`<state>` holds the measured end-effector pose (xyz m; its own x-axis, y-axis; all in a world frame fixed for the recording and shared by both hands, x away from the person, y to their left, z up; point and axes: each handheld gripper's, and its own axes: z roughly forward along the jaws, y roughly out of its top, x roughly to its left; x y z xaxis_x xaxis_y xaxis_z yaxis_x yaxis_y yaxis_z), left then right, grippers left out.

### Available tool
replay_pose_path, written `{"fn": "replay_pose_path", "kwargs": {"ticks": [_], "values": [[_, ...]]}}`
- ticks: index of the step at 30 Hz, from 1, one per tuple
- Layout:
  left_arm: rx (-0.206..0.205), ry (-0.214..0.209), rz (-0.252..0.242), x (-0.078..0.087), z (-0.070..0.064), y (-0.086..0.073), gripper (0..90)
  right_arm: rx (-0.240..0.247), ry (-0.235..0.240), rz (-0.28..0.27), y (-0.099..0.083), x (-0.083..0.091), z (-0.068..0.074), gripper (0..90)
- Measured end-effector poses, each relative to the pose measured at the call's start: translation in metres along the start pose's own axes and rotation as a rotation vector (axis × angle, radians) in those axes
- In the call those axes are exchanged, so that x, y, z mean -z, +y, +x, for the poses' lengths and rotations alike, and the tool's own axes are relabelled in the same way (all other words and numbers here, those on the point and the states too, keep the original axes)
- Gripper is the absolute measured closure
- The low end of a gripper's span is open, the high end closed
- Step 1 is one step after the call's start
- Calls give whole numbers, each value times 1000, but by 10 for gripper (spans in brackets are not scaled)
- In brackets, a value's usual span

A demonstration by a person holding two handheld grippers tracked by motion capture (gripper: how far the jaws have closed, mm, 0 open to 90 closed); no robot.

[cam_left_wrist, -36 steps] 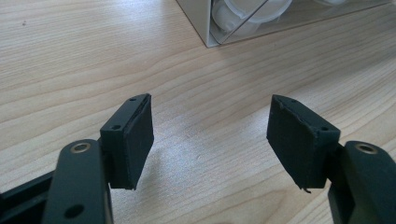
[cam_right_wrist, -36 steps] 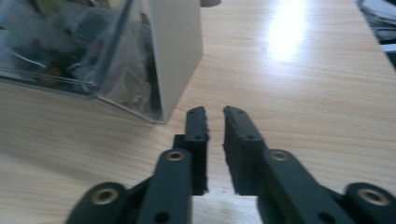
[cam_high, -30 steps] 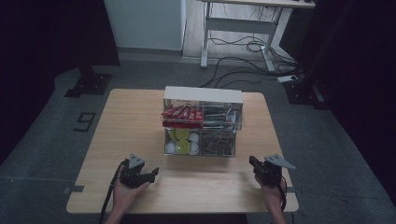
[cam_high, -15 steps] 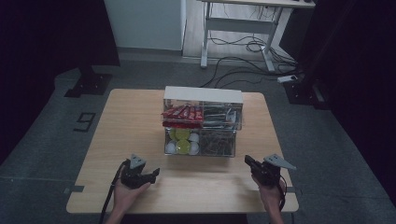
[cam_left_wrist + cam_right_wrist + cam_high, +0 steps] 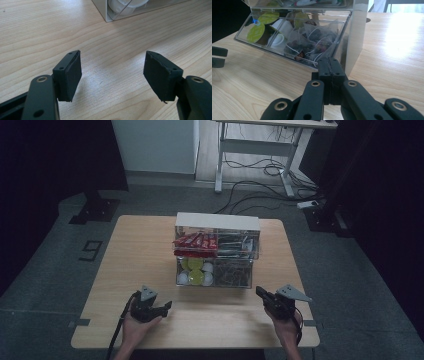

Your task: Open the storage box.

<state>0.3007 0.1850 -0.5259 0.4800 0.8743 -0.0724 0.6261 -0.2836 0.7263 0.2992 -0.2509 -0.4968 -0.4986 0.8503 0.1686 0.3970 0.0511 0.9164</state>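
- The left hand-held gripper [image 5: 165, 307] rests low over the near left part of the table [image 5: 140, 255], held in the person's left hand [image 5: 134, 325], its jaws pointing to the right along the table edge.
- In the left gripper view its two black pads [image 5: 71, 72] stand wide apart with bare wood grain between them; nothing is held.
- Ahead of those jaws and off to one side, well apart, is the lower corner of the clear organizer [image 5: 117, 11], with white cups [image 5: 125, 6] behind its wall.
- The right hand-held gripper [image 5: 260, 292] sits over the near right part of the table in the right hand [image 5: 287, 327], its tip aimed at the organizer's [image 5: 216, 251] near right corner, close but apart.
- In the right gripper view its jaws are pressed together with nothing between them [image 5: 329, 67].
- Just beyond that tip is the tilted lower bin [image 5: 294, 37] of the organizer: tea bags [image 5: 312, 42] with strings straight ahead, white cups and green-lidded pods [image 5: 255, 32] farther to the jaws' left.
- In the high view the upper tier holds red packets [image 5: 195, 241] on the side nearer the left hand-held gripper.
- The left hand-held gripper's jaw tips [image 5: 218, 57] show at the far left edge of the right gripper view.
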Motion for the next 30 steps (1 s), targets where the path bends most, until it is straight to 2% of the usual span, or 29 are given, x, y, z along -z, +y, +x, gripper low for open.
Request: {"fn": "replay_pose_path", "kwargs": {"ticks": [12,25,28,30], "values": [[-2,-3,8,-2,-1,-1,311,29,24,-15,2,-5,11,888],[-2,-5,10,-2,-1,-1,311,-12,97,-1,0,-17,21,890],[-2,-4,9,-2,-1,-1,312,-4,94,-2,0,-19,23,890],[-2,-4,9,-2,-1,-1,312,22,74,-2,0,-20,25,890]]}}
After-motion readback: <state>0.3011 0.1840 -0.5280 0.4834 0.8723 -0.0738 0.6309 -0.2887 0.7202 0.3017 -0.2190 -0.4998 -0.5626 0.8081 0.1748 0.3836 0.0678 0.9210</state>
